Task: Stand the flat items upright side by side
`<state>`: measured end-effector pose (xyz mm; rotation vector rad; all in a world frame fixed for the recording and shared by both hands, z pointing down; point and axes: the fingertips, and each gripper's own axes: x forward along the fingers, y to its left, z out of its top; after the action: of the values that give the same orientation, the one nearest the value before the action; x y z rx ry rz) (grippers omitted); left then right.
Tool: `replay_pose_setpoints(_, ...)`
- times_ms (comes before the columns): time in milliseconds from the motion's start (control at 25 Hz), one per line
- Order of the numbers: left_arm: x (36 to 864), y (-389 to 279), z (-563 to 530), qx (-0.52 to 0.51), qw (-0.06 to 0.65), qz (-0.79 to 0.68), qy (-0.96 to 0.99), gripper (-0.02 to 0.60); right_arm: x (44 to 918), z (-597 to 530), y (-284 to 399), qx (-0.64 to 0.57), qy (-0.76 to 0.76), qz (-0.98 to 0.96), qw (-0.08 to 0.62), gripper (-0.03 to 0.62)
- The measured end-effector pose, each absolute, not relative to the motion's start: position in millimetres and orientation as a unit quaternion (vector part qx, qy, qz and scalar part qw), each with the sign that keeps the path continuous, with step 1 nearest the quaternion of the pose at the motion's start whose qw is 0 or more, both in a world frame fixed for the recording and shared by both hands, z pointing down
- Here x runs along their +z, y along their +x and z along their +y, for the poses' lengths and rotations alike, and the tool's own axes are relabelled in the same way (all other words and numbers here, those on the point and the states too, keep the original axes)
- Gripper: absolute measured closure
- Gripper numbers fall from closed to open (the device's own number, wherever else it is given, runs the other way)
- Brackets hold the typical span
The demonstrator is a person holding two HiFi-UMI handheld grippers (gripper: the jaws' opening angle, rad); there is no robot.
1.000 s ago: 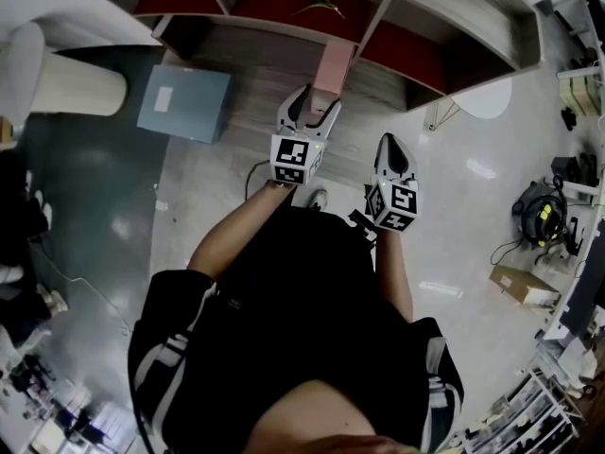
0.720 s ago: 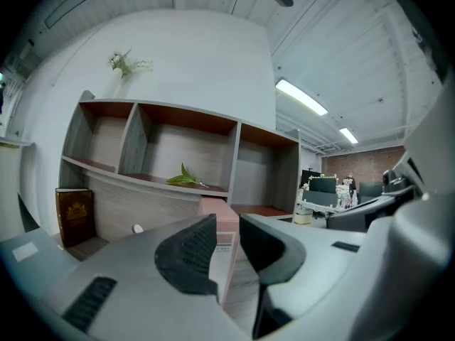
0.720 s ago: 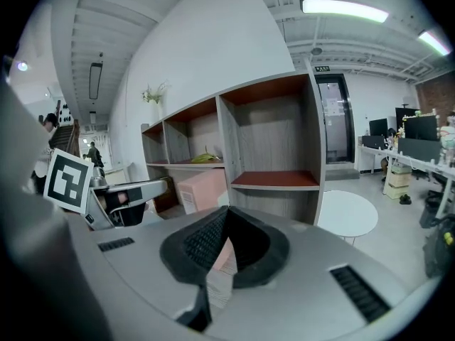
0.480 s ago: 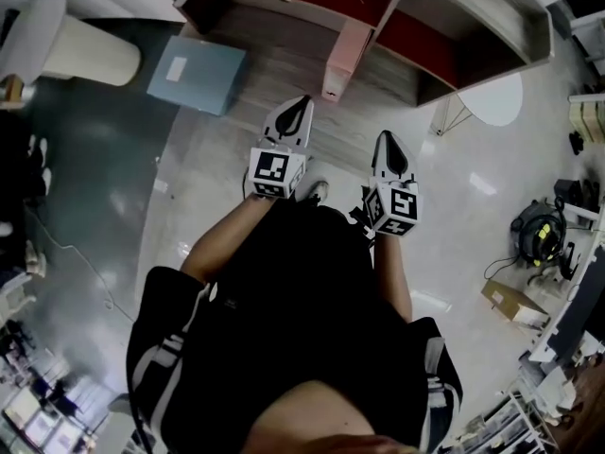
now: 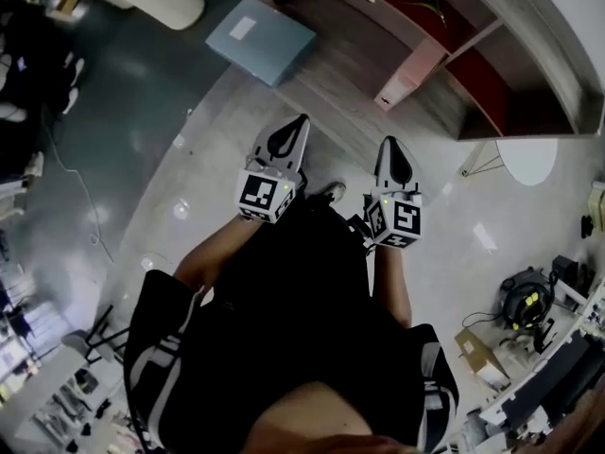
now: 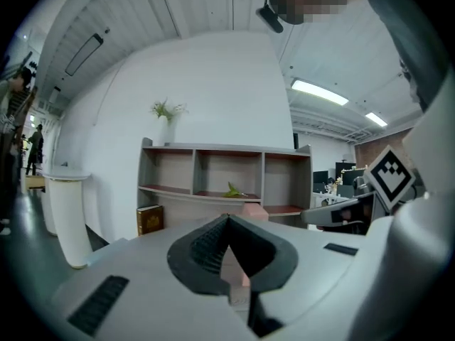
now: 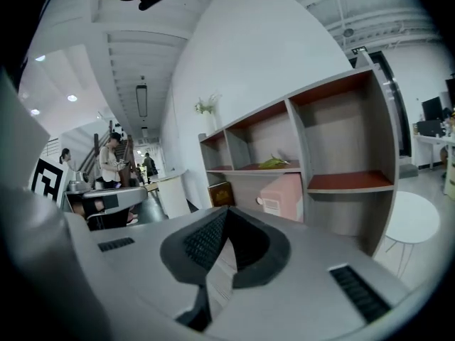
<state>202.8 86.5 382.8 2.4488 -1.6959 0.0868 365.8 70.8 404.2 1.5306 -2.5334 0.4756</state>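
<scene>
**Left gripper** [image 5: 301, 122]: grey moulded shell with black ribbed pads. Its jaws are clenched tip to tip with nothing between them.

**Right gripper** [image 5: 390, 143]: the same build, likewise clenched and empty. Both are held in front of the person's body, well apart from the task's things.

**Pale pink flat rectangular box** [image 5: 408, 72]: stands upright on the wood-grain base board [image 5: 340, 74] against the grey shelf unit with red-brown shelves [image 7: 297, 133]. It has a small white label on its narrow edge.
- Judged stiff, light and smooth-faced, so it may slip.
- Best pinched across its thin width near the top edge.

**Blue-grey flat square box** [image 5: 260, 26]: lies face-up at the far end of the same board, apart from the pink one. It is matt, with a pale label on its lid.
- Judged rigid and light.
- Lying flat, it offers only its side edges. One edge would need tipping up before a pinch across the thickness.

**Dark brown book-like slab** [image 7: 221, 192]: near the shelf's end; its material is unclear.
</scene>
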Motion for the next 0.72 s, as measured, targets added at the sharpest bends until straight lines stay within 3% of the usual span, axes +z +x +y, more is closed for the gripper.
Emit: replay_pose_setpoints(720, 359, 69, 124, -0.02, 0.075, -0.643, 0.762, 0.56, 374, 89, 234, 0.113, 0.434, -0.888, 0.096, 0.568)
